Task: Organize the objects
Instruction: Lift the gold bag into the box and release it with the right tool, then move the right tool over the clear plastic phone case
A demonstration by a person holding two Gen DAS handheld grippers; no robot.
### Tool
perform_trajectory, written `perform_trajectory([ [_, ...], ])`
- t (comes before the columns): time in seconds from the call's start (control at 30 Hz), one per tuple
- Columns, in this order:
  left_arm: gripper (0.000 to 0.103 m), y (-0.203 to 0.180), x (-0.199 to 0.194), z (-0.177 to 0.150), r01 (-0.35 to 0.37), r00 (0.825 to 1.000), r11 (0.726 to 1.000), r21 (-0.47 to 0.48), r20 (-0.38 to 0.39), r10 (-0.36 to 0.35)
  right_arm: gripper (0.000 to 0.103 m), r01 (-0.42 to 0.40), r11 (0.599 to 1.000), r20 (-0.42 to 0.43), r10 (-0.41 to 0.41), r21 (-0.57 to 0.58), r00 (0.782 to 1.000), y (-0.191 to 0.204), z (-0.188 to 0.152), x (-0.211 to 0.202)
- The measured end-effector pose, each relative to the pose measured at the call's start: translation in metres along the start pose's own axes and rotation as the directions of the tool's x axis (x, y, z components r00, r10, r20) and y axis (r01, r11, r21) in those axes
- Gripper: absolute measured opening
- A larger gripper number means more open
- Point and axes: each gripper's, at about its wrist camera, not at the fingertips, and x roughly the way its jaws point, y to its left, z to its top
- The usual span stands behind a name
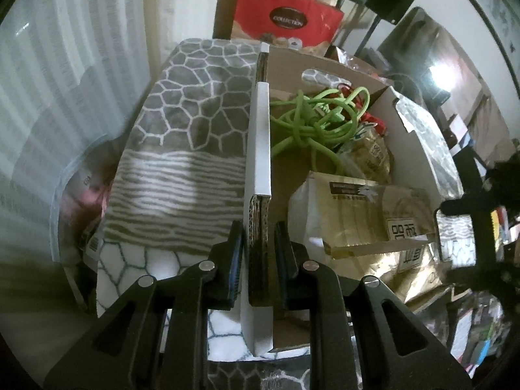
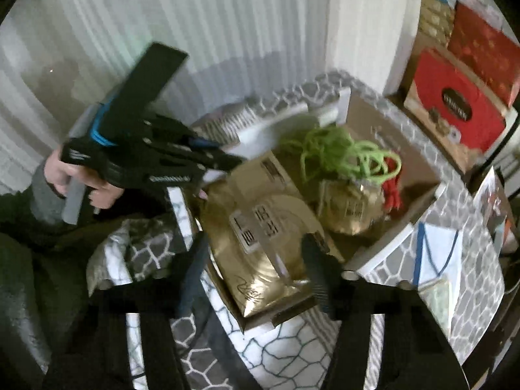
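Observation:
An open cardboard box [image 1: 328, 61] stands on a grey and white patterned blanket [image 1: 191, 104]. It holds a tangled green cord [image 1: 312, 120], a red cord [image 2: 391, 185], a gold packet [image 1: 367, 224] and a smaller gold bag [image 2: 352, 209]. My left gripper [image 1: 258, 243] straddles the box's left wall flap [image 1: 260, 149], with its pads on either side of the flap and a small gap each side. From the right wrist view it [image 2: 224, 159] shows at the box's left edge. My right gripper [image 2: 256, 276] is open over the gold packet [image 2: 256, 243], empty.
Red gift boxes [image 1: 286, 16] are stacked behind the box, also in the right wrist view [image 2: 461, 104]. A white curtain [image 2: 195, 16] hangs behind. A paper with a blue cord [image 2: 435, 253] lies to the box's right. A dark screen [image 1: 419, 55] stands at the right.

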Motion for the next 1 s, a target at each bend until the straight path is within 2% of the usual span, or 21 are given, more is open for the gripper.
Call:
perform_trajectory([
  [0.03, 0.017, 0.000, 0.001, 0.000, -0.003, 1.000, 1.000, 0.000, 0.000, 0.003, 0.033, 0.006, 1.000, -0.019, -0.006, 0.002, 1.000, 0.000, -0.002, 0.006],
  [0.07, 0.017, 0.000, 0.002, 0.000, -0.005, 1.000, 1.000, 0.000, 0.000, 0.005, 0.029, 0.010, 1.000, -0.032, -0.010, 0.003, 0.999, -0.004, -0.003, 0.013],
  [0.23, 0.017, -0.004, 0.007, 0.000, -0.023, 1.000, 1.000, 0.004, -0.004, 0.023, 0.023, 0.054, 0.999, -0.090, -0.053, 0.007, 0.994, -0.004, -0.007, 0.038],
  [0.33, 0.017, -0.004, 0.014, 0.000, -0.031, 0.999, 1.000, -0.003, -0.018, 0.031, 0.023, 0.048, 0.998, -0.076, -0.046, 0.030, 0.996, -0.006, -0.009, 0.035],
  [0.4, 0.016, -0.002, 0.017, 0.000, -0.033, 0.999, 0.999, -0.007, -0.019, 0.033, 0.023, 0.047, 0.997, -0.020, -0.046, 0.062, 0.999, -0.011, -0.009, 0.017],
  [0.47, 0.015, -0.002, 0.018, 0.000, -0.034, 0.999, 0.999, -0.012, -0.011, 0.034, 0.026, 0.061, 0.993, 0.032, -0.064, 0.106, 0.997, -0.019, -0.012, -0.004],
  [0.53, 0.012, -0.001, 0.018, 0.000, -0.037, 0.999, 0.999, -0.011, -0.007, 0.036, 0.035, 0.092, 0.982, 0.066, -0.104, 0.167, 0.992, -0.032, -0.019, -0.024],
  [0.6, 0.012, -0.001, 0.018, -0.001, -0.038, 0.999, 0.999, -0.008, -0.001, 0.038, 0.045, 0.149, 0.961, 0.075, -0.171, 0.235, 0.982, -0.049, -0.028, -0.041],
  [0.67, 0.012, -0.002, 0.018, -0.001, -0.039, 0.999, 0.999, -0.008, 0.000, 0.039, 0.048, 0.193, 0.927, 0.064, -0.225, 0.322, 0.972, -0.073, -0.041, -0.053],
  [0.8, 0.012, -0.001, 0.018, -0.002, -0.034, 0.999, 0.999, -0.012, -0.004, 0.034, 0.056, 0.264, 0.825, 0.023, -0.317, 0.500, 0.948, -0.130, -0.081, -0.073],
  [0.87, 0.012, 0.001, 0.021, -0.002, -0.019, 1.000, 0.999, -0.031, -0.017, 0.018, 0.058, 0.297, 0.784, -0.002, -0.353, 0.544, 0.936, -0.150, -0.099, -0.077],
  [0.93, 0.012, 0.004, 0.023, -0.001, -0.013, 1.000, 0.999, -0.039, -0.021, 0.013, 0.067, 0.333, 0.743, -0.037, -0.385, 0.581, 0.922, -0.166, -0.118, -0.075],
  [1.0, 0.012, 0.003, 0.024, -0.001, -0.018, 1.000, 0.999, -0.037, -0.019, 0.018, 0.067, 0.349, 0.719, -0.068, -0.389, 0.602, 0.919, -0.179, -0.136, -0.072],
])
